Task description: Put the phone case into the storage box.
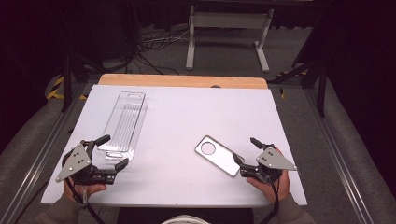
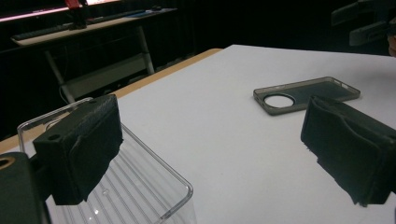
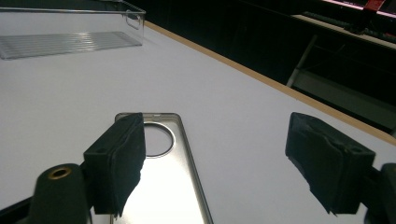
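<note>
The left gripper (image 1: pixel 108 151) had its fingers (image 2: pixel 81 147) wide open and held nothing. The clear tray (image 1: pixel 125 122) lay on the white worktop (image 1: pixel 187 116), its near end just by those fingers. The phone case (image 1: pixel 218 154) lay flat farther right. The right gripper (image 1: pixel 246 150) was wide open too, empty, with one finger (image 3: pixel 119 161) over the case's near end.

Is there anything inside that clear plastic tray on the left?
The tray looks empty: through its clear walls only its ribbed floor and the white table show. Its near end sits between the open left gripper's jaws, and one jaw covers a small corner of it.
</note>
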`<control>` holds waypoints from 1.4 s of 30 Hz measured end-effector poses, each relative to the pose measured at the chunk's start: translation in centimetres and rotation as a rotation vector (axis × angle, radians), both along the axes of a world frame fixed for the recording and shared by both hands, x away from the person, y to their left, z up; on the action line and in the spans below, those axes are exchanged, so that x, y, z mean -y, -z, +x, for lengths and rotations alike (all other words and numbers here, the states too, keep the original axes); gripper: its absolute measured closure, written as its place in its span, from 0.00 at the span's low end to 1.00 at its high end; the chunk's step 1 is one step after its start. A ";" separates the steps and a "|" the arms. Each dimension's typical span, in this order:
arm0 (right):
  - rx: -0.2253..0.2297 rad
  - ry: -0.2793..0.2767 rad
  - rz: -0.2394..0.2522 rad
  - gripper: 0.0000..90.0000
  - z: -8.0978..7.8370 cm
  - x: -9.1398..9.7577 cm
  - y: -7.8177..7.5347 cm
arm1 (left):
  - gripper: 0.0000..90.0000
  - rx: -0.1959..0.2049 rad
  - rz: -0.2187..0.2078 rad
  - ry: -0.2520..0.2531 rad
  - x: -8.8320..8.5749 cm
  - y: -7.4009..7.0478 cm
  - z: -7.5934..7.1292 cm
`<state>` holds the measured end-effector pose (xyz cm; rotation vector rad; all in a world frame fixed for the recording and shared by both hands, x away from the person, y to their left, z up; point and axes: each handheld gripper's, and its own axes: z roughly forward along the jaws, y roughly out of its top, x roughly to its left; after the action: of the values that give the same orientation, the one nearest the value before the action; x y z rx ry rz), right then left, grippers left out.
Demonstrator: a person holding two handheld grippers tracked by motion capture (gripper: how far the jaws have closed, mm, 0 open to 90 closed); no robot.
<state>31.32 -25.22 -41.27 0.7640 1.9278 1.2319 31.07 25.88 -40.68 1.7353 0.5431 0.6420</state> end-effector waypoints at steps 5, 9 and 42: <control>0.001 -0.002 0.023 0.23 0.0 0.1 -0.3 | 0.06 0.002 0.027 0.000 0.1 0.1 -0.3; 0.002 -0.001 0.016 0.23 0.2 0.1 -0.6 | 0.07 -0.004 0.044 0.005 0.3 0.4 -0.4; -0.701 -0.145 -0.514 0.53 15.9 -11.2 -1.9 | 0.08 -0.049 0.118 0.075 1.8 1.4 -0.1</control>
<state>47.24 -13.97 -39.40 0.8476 2.7514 0.5015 30.98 24.10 -42.12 1.8772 0.4792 0.5896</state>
